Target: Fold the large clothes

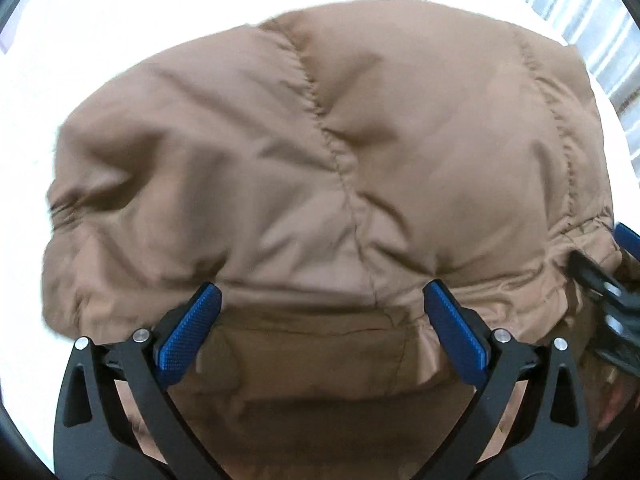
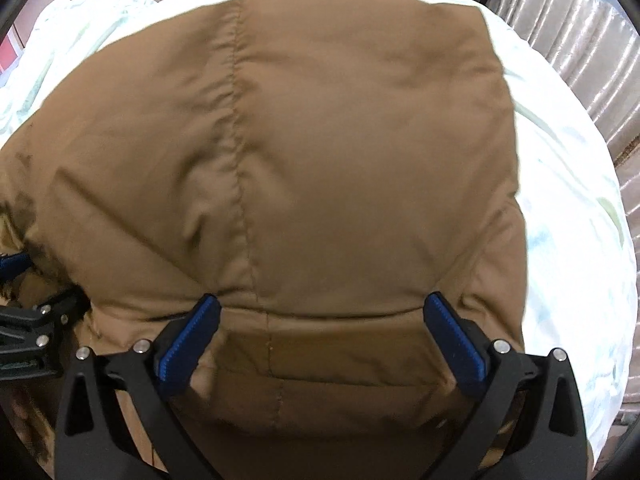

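A brown padded jacket (image 1: 320, 168) lay in a puffy, stitched heap on a white bed sheet (image 2: 568, 240), covering most of it and reaching close to the sheet's near edge. The left gripper (image 1: 322, 300) hung over the jacket's near edge with its jaws spread wide, blue pads (image 1: 188, 332) apart and nothing between them but the fabric below. The right gripper (image 2: 322, 310) was likewise released, jaws wide over the same near edge. Each gripper showed at the side of the other's view, just beside it. A silvery ribbed curtain (image 2: 560, 32) stood beyond the sheet's far right edge.
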Available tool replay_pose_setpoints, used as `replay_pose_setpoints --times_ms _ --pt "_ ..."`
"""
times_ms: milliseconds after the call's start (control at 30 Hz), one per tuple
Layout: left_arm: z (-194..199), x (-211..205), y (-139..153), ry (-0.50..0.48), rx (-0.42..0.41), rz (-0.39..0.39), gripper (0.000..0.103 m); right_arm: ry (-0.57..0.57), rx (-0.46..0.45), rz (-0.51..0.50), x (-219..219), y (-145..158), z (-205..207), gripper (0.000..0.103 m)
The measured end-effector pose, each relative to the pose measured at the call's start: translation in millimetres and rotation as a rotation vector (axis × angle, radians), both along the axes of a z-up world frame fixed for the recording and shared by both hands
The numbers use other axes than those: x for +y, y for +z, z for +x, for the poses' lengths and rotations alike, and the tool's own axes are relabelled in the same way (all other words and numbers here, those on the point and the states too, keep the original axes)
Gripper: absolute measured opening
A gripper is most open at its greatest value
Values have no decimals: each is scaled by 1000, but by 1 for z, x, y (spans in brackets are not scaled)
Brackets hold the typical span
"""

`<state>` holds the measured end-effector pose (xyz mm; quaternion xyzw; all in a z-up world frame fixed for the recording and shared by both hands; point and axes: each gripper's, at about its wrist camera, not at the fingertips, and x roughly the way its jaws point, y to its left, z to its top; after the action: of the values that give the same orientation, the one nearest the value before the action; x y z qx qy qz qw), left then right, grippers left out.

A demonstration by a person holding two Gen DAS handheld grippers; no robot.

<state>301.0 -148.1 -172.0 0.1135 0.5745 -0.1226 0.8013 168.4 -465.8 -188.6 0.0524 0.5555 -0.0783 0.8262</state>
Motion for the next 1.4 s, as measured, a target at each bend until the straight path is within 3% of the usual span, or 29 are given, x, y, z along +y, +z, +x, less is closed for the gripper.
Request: replay_pose_setpoints --times_ms 33,167,233,367,500,633,700,833,900,1000,1133,1200,1267,1333,1400 --pt "-7 2 7 5 -16 4 100 7 4 -2 0 7 -5 101" --pt "-55 12 37 -23 -132 -29 100 -23 -195 -47 2 60 -72 101" --pt "-79 20 43 -32 -167 -39 100 -41 -250 -31 0 73 -113 101" --pt "-133 40 45 -46 -176 -73 100 -25 -305 -94 -12 78 -191 101" --pt "-173 63 58 -30 -195 -55 100 -31 -344 -195 -17 77 -261 101" --pt "-199 79 72 -3 -227 -79 100 -128 -312 -164 -42 81 -284 101" --pt "-211 90 82 11 -245 -107 100 -175 -360 -88 -47 93 -295 101" --pt "-223 118 104 39 -260 -139 100 -148 -400 -73 -40 99 -312 101" --pt "-226 127 115 33 -271 -95 100 -117 -397 -113 -35 101 -322 101" --pt "-241 140 136 -45 -330 55 100 -81 -392 -138 -30 106 -331 101" --pt "-265 165 153 -93 -369 110 100 9 -440 -188 -30 140 -357 101" --pt "-274 179 154 -67 -374 62 100 35 -449 -201 -36 157 -367 101" --pt "-279 192 145 -29 -368 -37 100 66 -452 -247 -42 173 -376 101" --pt "-283 200 126 8 -352 -106 100 94 -449 -312 -50 185 -388 101" --pt "-288 202 92 22 -278 -179 100 102 -440 -342 -57 187 -396 101"
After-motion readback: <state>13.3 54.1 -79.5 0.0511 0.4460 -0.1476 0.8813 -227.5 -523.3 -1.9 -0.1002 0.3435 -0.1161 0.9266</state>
